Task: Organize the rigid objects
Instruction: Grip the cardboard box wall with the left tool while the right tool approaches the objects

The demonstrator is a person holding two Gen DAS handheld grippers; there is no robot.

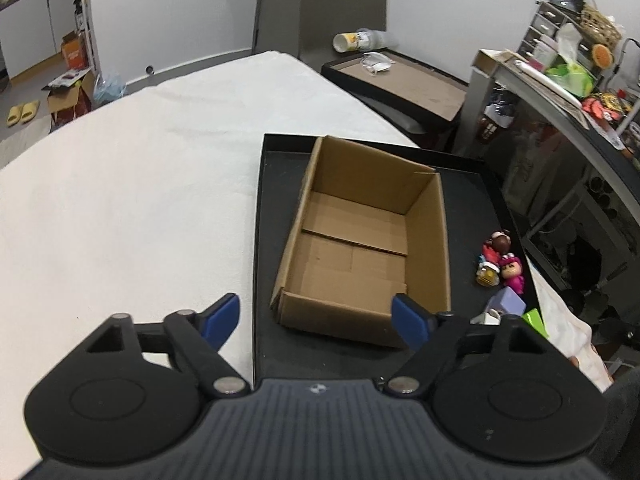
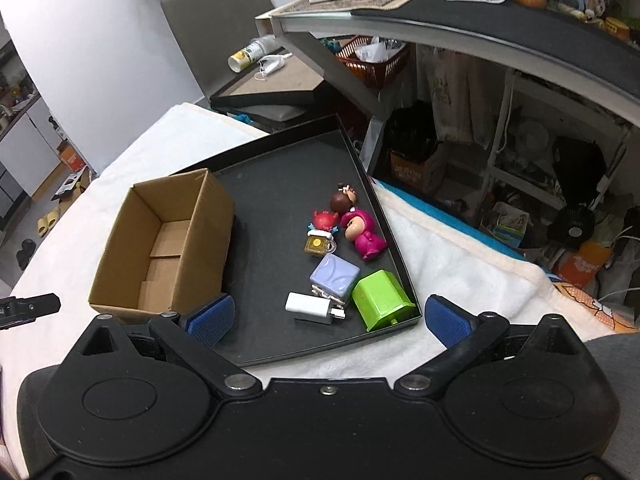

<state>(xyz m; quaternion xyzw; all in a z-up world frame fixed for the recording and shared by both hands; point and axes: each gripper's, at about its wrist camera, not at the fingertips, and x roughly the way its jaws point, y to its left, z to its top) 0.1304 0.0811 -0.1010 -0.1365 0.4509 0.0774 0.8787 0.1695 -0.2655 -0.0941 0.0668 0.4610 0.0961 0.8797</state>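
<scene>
White cloth (image 1: 132,184) covers the table on the left. Left gripper (image 1: 316,318) hovers low over the near edge, blue pads spread wide apart, holding nothing; its left pad over the cloth, its right pad (image 1: 408,320) in front of the near wall of the cardboard box.

Cardboard box (image 2: 164,248) stands open-topped in the left half of the black tray (image 2: 272,184), nothing inside it.

Right half of the tray, loose items clustered along the right rim, far to near: brown-haired figurine (image 2: 345,199); red figurine (image 2: 325,220) just beside a pink figurine (image 2: 362,232) lying on its back; small yellow charm (image 2: 318,245); lilac block (image 2: 334,276); white charger (image 2: 308,305); green box (image 2: 382,300) tipped in the near right corner. Lilac block, charger and green box sit close together, contact uncertain.

Right gripper (image 2: 330,316) hovers above the tray's near edge, pads wide apart, empty; charger and green box lie between them in view
</scene>
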